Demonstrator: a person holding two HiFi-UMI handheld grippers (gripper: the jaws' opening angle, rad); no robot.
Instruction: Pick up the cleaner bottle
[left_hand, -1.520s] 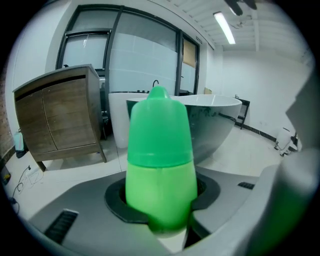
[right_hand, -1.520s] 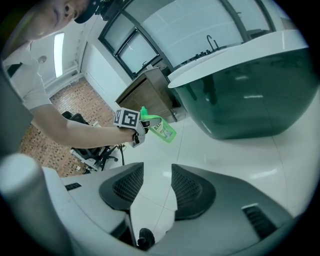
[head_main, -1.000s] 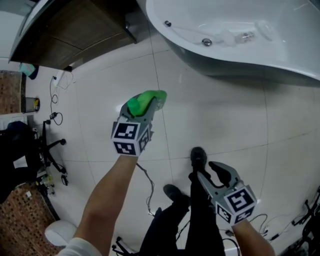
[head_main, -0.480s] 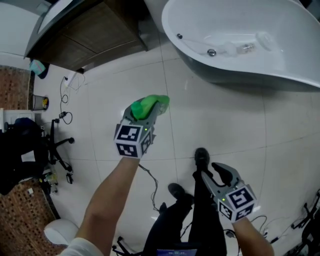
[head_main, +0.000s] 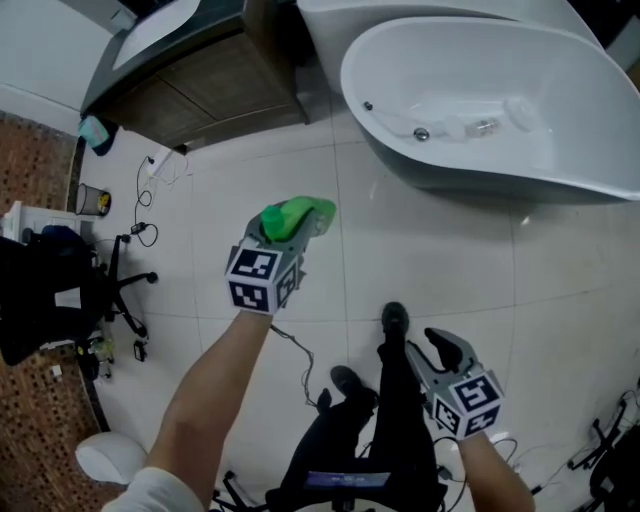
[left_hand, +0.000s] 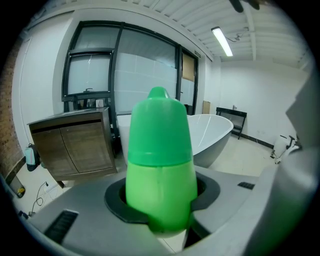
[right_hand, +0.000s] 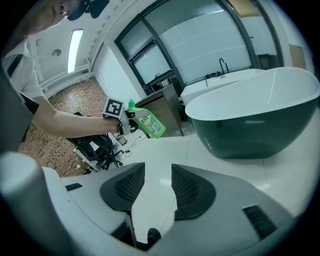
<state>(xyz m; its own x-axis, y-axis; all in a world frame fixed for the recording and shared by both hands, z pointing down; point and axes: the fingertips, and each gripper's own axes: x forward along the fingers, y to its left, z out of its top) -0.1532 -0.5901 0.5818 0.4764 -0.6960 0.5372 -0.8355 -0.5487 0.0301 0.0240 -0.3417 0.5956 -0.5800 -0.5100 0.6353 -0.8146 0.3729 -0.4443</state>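
Had left forearm (head_main: 215, 390) stretched forward, left gripper (head_main: 303, 226) angled downward, jaws clamped on green cleaner bottle (head_main: 295, 214). Held right gripper (head_main: 422, 345) lower, close to the body, jaws apart with nothing between, just eased slightly closer together.

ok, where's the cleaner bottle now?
Head view, left of centre: bottle clamped in the left claw, up off the floor, short of the bathtub.

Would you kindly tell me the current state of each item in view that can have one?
cleaner bottle, cap on, gripped, lifted clear of the floor.
left gripper, shut on the cleaner bottle.
right gripper, open and empty; its jaws have just closed slightly.
cabinet doors, shut.
bathtub, no water in it.
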